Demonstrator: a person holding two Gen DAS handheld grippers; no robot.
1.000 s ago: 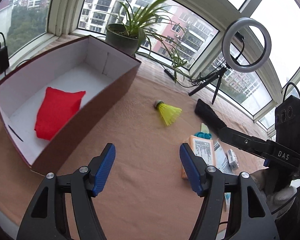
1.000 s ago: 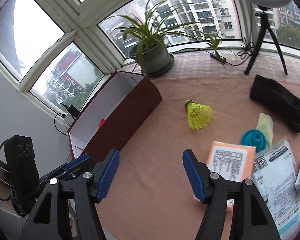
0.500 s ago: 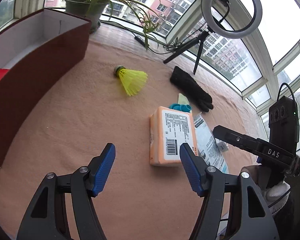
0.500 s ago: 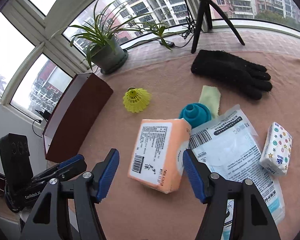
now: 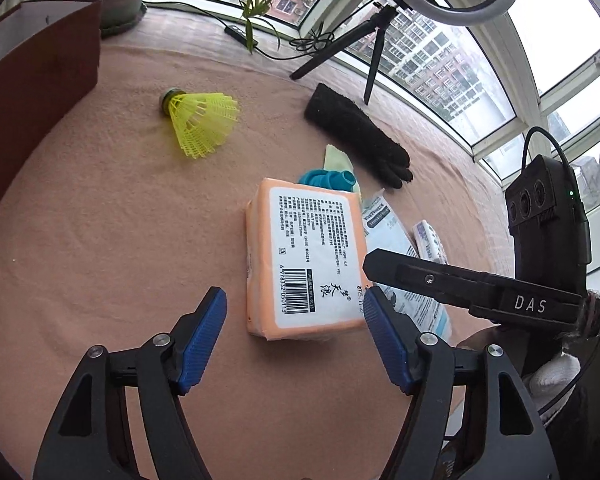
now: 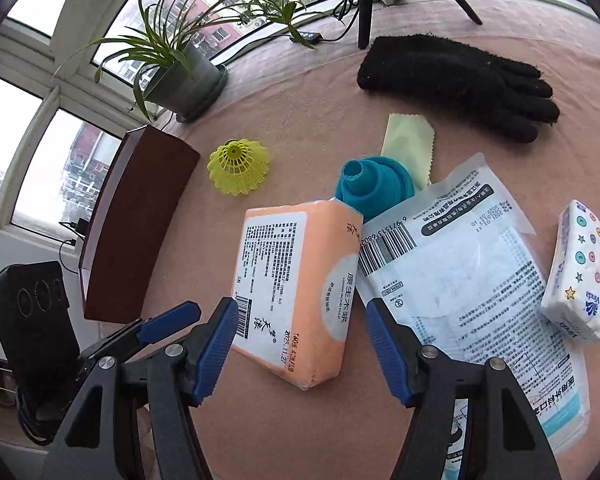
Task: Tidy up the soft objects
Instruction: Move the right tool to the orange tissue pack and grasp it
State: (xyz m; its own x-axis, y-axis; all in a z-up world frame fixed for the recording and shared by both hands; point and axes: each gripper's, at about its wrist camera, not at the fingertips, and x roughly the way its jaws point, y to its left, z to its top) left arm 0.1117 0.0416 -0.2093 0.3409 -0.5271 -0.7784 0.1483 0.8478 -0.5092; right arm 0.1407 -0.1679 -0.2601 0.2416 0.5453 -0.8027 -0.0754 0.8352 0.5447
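Observation:
An orange tissue pack (image 5: 306, 256) lies on the pink cloth, just ahead of my open left gripper (image 5: 296, 320). In the right wrist view the same pack (image 6: 296, 276) lies between the open fingers of my right gripper (image 6: 300, 336), at their tips. Beside it lie a white mask packet (image 6: 472, 280), a small patterned tissue pack (image 6: 580, 272), a teal silicone piece (image 6: 374, 188), a pale green cloth (image 6: 408, 148) and a black glove (image 6: 456, 80). Both grippers are empty.
A yellow shuttlecock (image 5: 200, 120) lies to the far left. The dark red box (image 5: 32, 80) stands at the left edge; it also shows in the right wrist view (image 6: 136, 224). A potted plant (image 6: 184, 76) and a ring-light tripod (image 5: 360, 44) stand by the window.
Both grippers have swung away from the box and come down close to the orange tissue pack. The red cloth in the box has gone out of view.

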